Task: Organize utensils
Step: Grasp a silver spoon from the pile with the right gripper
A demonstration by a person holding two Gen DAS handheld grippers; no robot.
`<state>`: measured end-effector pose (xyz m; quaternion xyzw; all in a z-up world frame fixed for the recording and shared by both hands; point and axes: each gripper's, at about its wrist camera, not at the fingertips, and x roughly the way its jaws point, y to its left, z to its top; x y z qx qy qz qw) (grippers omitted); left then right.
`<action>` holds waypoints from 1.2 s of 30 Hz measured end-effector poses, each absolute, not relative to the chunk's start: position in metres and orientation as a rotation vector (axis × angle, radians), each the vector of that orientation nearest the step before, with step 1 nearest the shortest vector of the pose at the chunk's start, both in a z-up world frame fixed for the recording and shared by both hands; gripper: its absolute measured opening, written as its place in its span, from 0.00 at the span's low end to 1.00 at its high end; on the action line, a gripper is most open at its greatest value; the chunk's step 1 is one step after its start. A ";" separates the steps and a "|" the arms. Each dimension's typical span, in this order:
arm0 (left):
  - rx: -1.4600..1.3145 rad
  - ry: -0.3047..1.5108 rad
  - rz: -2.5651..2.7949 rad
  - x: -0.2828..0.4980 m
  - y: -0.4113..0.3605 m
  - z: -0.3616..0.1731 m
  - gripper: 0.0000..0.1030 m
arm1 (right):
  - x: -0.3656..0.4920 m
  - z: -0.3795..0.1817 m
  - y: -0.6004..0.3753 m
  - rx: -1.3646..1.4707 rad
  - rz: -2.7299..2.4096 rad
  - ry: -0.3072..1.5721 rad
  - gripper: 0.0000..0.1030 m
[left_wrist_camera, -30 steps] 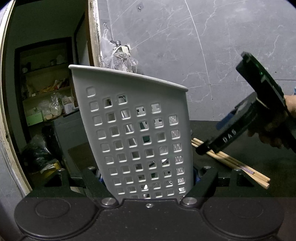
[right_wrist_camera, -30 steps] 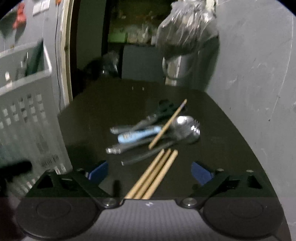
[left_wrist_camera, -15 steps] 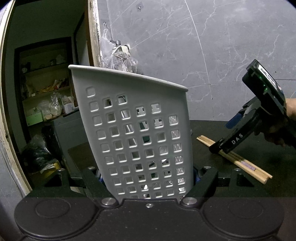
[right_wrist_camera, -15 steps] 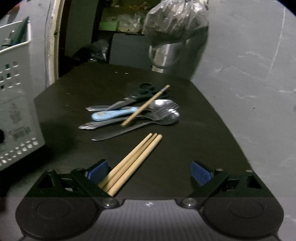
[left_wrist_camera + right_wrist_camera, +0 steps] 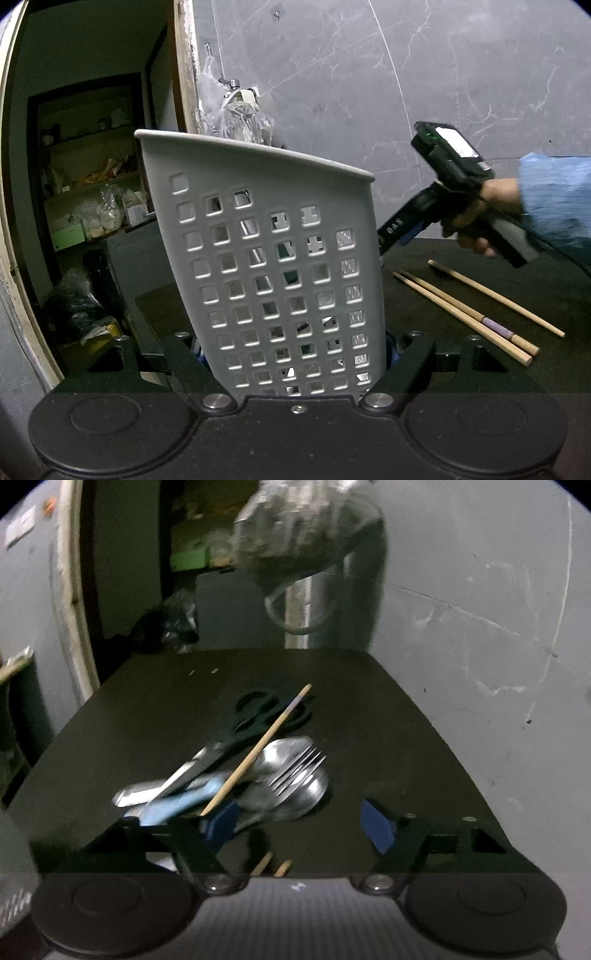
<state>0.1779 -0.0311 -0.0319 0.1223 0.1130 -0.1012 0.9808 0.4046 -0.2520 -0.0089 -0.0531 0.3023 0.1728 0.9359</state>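
My left gripper [image 5: 295,356] is shut on a grey perforated basket [image 5: 280,277], which stands upright and fills the left wrist view. A person's hand carries my right gripper [image 5: 299,823] over a pile of utensils on the black table [image 5: 406,738]. Its jaws are closing, and the pads [image 5: 221,821] press on nothing. The pile holds black scissors [image 5: 255,716], a fork [image 5: 299,768], a spoon [image 5: 306,794], a blue-handled utensil [image 5: 177,805] and one chopstick [image 5: 258,749] laid across. A pair of chopsticks [image 5: 461,317] and a single one [image 5: 495,297] lie right of the basket.
A grey marble wall [image 5: 406,92] runs behind the table. A plastic bag [image 5: 303,528] hangs over a metal pipe past the far table edge. On the left, an open doorway leads to cluttered shelves [image 5: 96,206]. In the left wrist view the right gripper body [image 5: 443,177] hovers close behind the basket.
My right gripper has travelled forward over the chopsticks to the utensil pile, and its jaws have narrowed. The left gripper and basket have not moved.
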 end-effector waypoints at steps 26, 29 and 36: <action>0.256 0.232 -0.207 0.178 -0.031 -0.031 0.78 | 0.441 -0.032 -0.292 0.120 0.501 0.670 0.10; 0.256 0.231 -0.207 0.178 -0.030 -0.031 0.78 | 0.432 -0.030 -0.297 0.185 0.474 0.666 0.07; 0.256 0.231 -0.207 0.178 -0.030 -0.031 0.78 | 0.391 -0.025 -0.292 0.199 0.452 0.675 0.03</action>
